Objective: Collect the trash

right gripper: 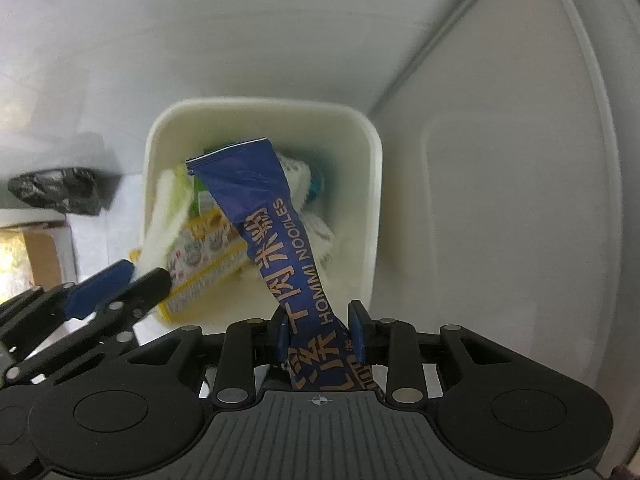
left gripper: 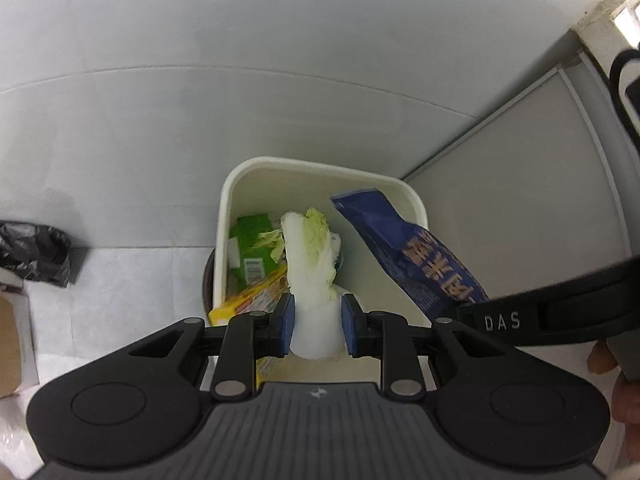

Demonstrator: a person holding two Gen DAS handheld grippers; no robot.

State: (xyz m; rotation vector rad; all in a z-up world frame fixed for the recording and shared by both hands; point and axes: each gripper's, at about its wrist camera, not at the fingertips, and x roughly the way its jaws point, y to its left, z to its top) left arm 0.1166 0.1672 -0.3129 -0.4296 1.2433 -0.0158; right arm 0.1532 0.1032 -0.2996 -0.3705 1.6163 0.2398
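A white trash bin stands on the floor below both grippers. My left gripper is shut on the white stalk of a cabbage leaf, which hangs down into the bin. My right gripper is shut on a blue noodle packet whose free end reaches over the bin's mouth. Inside the bin lie a green carton and a yellow box. In the right wrist view, the left gripper and the cabbage leaf show at the bin's left rim.
The bin sits in a corner between a white wall and a grey cabinet panel. A crumpled black bag and a cardboard box lie on the pale floor to the left. A person's hand shows at the right edge.
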